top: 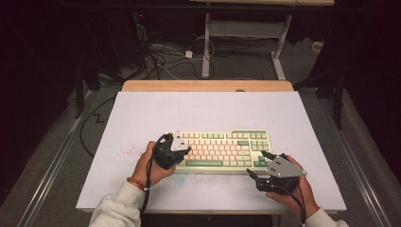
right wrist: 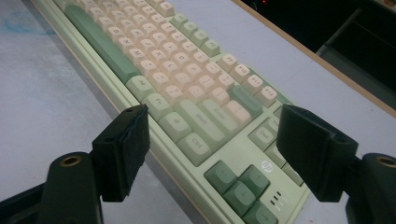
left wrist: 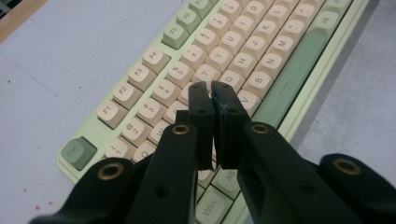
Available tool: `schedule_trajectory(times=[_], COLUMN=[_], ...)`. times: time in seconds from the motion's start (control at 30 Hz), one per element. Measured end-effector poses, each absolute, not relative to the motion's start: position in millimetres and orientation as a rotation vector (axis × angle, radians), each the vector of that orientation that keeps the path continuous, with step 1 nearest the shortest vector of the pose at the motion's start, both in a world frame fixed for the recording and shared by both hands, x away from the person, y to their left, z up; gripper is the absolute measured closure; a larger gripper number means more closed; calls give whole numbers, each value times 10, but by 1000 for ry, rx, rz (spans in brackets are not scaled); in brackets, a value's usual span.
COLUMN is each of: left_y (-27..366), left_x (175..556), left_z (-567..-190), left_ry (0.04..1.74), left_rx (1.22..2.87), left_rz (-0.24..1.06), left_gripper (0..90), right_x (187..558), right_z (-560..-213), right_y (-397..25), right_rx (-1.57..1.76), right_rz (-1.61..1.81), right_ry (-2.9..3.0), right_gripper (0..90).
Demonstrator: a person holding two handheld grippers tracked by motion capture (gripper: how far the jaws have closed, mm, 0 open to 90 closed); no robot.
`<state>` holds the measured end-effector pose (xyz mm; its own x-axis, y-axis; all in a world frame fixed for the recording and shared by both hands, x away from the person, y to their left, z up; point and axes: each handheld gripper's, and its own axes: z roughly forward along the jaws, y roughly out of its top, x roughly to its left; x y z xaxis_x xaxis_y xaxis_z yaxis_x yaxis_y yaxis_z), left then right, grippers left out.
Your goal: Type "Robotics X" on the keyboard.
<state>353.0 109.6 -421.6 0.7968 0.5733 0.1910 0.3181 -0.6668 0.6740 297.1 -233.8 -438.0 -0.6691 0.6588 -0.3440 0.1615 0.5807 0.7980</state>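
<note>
The mechanical keyboard (top: 222, 150) lies near the front of the white counter (top: 142, 118). The left gripper (left wrist: 209, 91) hovers over its left-hand letter keys, jaws nearly closed, perhaps touching a key. The right gripper (right wrist: 212, 140), jaws wide, sits at its right front corner.

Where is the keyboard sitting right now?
In the high view the keyboard lies on the white table, near its front edge, between the left gripper and the right gripper.
</note>
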Motion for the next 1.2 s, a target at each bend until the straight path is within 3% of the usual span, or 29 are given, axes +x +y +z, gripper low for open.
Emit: schedule_trajectory(times=[1.2], left_y=[948], left_x=[3341], left_z=[-4305], left_ry=[538], left_rx=[2418], left_rz=[448], left_gripper=[844], right_x=[2962], right_z=[-4390], right_y=[-2308], right_rx=[639], right_rz=[1001], right_ry=[2196], right_gripper=[264])
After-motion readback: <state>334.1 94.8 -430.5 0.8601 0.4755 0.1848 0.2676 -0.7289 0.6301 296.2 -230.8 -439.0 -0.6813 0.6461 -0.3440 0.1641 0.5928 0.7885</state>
